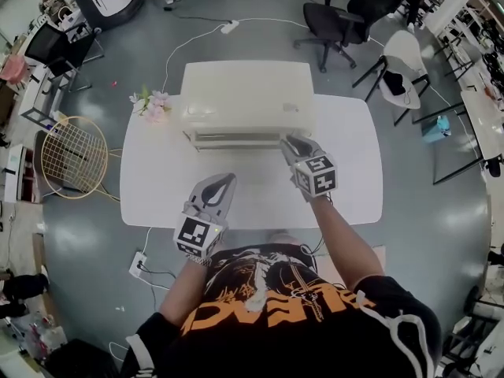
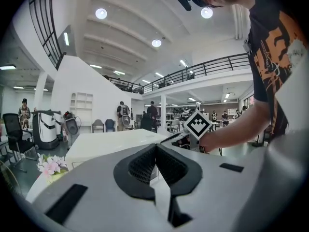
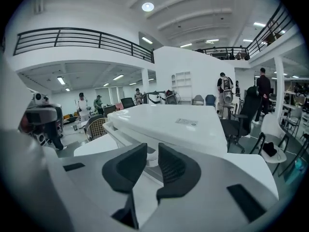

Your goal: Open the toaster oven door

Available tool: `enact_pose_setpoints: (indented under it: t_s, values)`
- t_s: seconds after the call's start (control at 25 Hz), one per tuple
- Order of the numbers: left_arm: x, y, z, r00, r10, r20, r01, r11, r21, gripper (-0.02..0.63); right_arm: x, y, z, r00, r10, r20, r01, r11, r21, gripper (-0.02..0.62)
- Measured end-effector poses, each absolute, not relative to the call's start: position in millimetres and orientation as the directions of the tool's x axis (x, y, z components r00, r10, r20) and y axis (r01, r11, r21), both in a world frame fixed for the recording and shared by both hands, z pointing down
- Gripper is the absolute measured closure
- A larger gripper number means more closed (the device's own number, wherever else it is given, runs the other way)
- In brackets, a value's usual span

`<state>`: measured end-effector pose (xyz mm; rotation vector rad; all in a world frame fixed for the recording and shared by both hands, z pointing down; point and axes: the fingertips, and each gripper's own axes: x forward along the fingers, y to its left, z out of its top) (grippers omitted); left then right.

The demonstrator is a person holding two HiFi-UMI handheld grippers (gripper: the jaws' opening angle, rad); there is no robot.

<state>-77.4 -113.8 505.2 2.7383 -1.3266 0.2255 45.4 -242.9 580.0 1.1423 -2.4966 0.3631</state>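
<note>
A white toaster oven [image 1: 248, 93] stands at the back middle of the white table [image 1: 350, 183], its door closed and its front bar [image 1: 236, 139] facing me. My right gripper [image 1: 290, 141] is at the right end of that bar. In the right gripper view its jaws [image 3: 152, 148] stand a narrow gap apart, with the oven's front edge [image 3: 145, 156] showing in the gap; I cannot tell if they touch it. My left gripper [image 1: 226, 180] hovers over the table's front left, apart from the oven [image 2: 111, 144], and its pads [image 2: 145, 163] are pressed together with nothing between them.
A bunch of pink flowers [image 1: 151, 105] lies left of the oven. A round wire frame [image 1: 72, 156] leans at the table's left edge. Office chairs [image 1: 335, 20] stand behind, and a power strip [image 1: 138, 264] lies on the floor at the front left.
</note>
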Motion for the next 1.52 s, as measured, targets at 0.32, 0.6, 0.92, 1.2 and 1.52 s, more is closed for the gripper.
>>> enact_pose_setpoints:
  t_s: [0.32, 0.6, 0.92, 1.2, 1.52]
  values:
    - [-71.1, -110.5, 502.8, 0.642, -0.749, 0.163, -0.761, -0.649, 0.014, 0.583, 46.9, -262.8, 590.6, -0.572, -0.667, 0.477, -0.802, 0.576, -0.156, 0.506]
    - [-79.0, -113.9, 505.8, 0.638, -0.752, 0.166, -0.765, -0.643, 0.026, 0.583, 45.3, -266.1, 594.1, -0.571, -0.661, 0.487, -0.807, 0.563, -0.181, 0.506]
    - [-69.8, -106.2, 511.3, 0.657, -0.734, 0.172, -0.749, -0.661, 0.042, 0.583, 45.7, -264.2, 597.4, -0.589, -0.630, 0.506, -0.796, 0.559, -0.231, 0.502]
    - [-60.5, -98.7, 511.0, 0.682, -0.711, 0.169, -0.727, -0.685, 0.050, 0.584, 46.5, -250.9, 601.2, -0.605, -0.599, 0.524, -0.788, 0.545, -0.286, 0.499]
    - [-61.2, -93.7, 511.8, 0.688, -0.705, 0.172, -0.722, -0.690, 0.059, 0.583, 45.9, -216.0, 612.1, -0.586, -0.603, 0.541, -0.793, 0.563, -0.231, 0.495]
